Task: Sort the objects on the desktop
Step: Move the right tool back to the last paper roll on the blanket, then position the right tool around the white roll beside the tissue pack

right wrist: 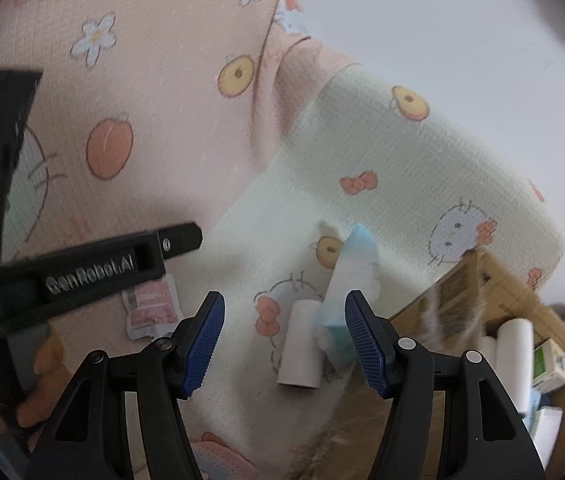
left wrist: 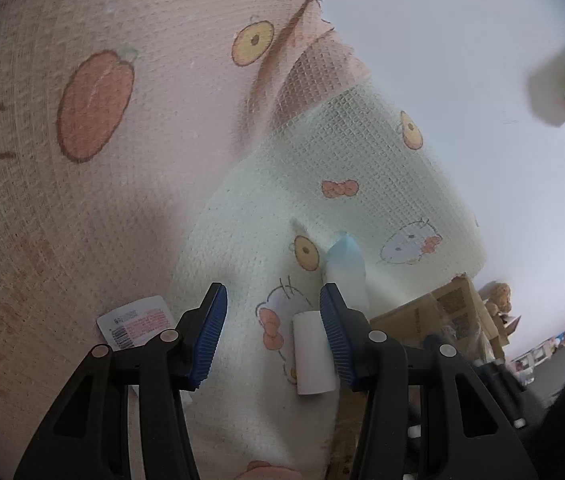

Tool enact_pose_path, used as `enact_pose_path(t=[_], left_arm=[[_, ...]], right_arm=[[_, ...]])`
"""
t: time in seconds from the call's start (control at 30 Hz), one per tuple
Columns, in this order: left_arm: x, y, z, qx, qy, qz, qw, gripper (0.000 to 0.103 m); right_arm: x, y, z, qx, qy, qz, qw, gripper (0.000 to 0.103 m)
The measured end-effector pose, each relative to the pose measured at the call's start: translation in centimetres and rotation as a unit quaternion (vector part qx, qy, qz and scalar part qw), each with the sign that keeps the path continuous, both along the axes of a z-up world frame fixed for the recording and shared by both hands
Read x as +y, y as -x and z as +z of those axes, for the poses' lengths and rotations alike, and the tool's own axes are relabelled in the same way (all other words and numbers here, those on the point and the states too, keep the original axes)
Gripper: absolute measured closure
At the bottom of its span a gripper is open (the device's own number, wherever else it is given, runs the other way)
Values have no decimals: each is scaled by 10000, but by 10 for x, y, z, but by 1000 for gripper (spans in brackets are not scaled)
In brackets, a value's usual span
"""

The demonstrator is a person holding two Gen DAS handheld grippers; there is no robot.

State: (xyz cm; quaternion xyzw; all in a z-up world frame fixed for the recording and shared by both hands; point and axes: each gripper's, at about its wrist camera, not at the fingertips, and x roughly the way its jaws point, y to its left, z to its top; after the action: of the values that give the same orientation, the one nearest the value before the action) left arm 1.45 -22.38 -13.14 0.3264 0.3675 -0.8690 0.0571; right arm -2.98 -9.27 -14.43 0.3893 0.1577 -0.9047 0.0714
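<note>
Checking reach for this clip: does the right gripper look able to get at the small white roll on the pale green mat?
Probably yes: the right gripper is open, the white roll lies between its fingers, though a crumpled blue-white wrapper rests against it.

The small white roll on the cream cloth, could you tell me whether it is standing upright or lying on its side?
Lying on its side: the white roll shows its long side flat on the cream cloth.

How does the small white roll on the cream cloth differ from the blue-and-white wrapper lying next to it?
The white roll is a smooth, plain white cylinder, while the blue-and-white wrapper is flat, crumpled and blue at both ends. The roll keeps a firm shape; the wrapper looks soft with ragged edges. Both lie side by side on the cream cloth, ahead of the open right gripper.
</note>
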Motion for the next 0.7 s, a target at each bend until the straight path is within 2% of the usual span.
enact_pose_path(t=[0.1,0.23,0.4,0.47,0.57,0.7], left_arm=[[-5,1,-11,-48,-274,-120,9995,51],[-9,5,-30,-54,-754,-228,9969,51],[-16,14,-61,-25,-1760,-295,9839,51],[-16,20,-68,-80,-1814,-216,9831,51],[-11,34,-77,-242,-1803,-351,9827,51],[-1,52,-92,-314,-2145,-655,9740,51]], right_arm=[[-6,0,-15,-52,13,39,10000,43],[-11,1,-36,-119,-229,-35,9997,43],[0,9,-54,-259,-172,-381,9988,43],[4,13,-60,-301,-232,-547,9978,43],[9,18,-70,-448,-222,-687,9964,43],[18,29,-88,-859,-225,-908,9919,43]])
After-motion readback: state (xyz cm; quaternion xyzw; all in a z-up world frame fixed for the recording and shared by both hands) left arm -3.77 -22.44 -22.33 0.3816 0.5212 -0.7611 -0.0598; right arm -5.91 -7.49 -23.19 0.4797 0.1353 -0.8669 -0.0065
